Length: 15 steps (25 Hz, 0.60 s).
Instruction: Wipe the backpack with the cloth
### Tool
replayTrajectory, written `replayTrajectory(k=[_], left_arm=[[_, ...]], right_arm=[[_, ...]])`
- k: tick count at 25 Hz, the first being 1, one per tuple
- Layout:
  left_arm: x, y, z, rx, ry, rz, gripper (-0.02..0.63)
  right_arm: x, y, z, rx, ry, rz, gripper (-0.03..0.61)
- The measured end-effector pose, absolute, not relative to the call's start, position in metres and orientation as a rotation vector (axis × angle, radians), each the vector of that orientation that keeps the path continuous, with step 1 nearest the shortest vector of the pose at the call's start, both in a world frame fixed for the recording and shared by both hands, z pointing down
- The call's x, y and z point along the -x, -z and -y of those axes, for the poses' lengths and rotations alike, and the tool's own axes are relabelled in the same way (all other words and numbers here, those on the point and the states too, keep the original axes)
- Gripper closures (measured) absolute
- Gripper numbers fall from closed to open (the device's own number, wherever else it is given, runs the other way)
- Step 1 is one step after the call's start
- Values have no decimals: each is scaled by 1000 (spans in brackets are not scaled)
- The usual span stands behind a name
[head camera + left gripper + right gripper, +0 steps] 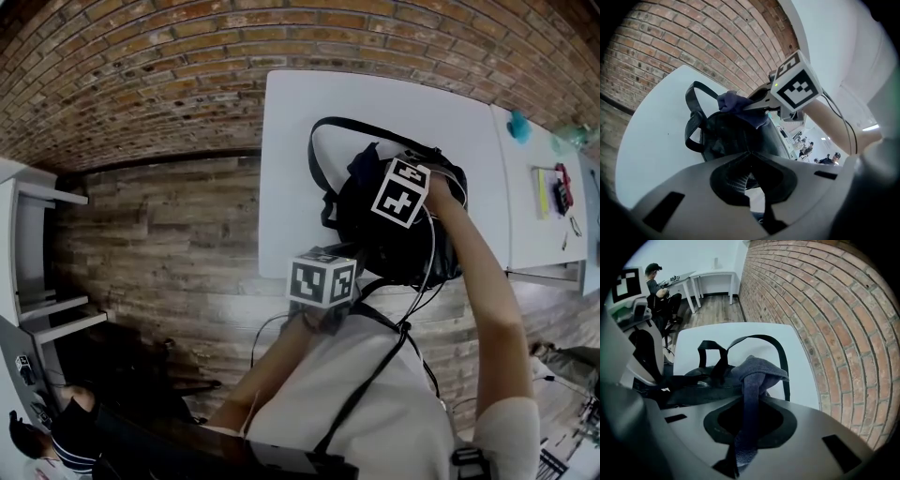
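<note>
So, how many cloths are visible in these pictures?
1. The blue cloth is clamped in the right gripper and rests on top of the black backpack, which is on the white table. Others may be hidden behind the backpack.

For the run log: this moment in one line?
right gripper: shut on cloth, atop backpack; left gripper: shut on backpack; backpack on table
</note>
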<state>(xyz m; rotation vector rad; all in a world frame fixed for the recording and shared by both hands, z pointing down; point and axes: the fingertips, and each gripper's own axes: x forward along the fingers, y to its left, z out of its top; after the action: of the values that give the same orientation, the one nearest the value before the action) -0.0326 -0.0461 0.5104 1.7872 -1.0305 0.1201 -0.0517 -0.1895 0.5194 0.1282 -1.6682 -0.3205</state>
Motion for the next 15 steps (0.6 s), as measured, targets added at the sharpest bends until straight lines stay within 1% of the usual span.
replayTrajectory(k=[7,15], left_arm=[[35,-515,47,-1769,-116,1028,609],[39,-517,50,-1756,-106,1036,609]], right_arm=[[52,-551,197,-140,319,1600,523],[47,-567,181,-84,331,1551,523]])
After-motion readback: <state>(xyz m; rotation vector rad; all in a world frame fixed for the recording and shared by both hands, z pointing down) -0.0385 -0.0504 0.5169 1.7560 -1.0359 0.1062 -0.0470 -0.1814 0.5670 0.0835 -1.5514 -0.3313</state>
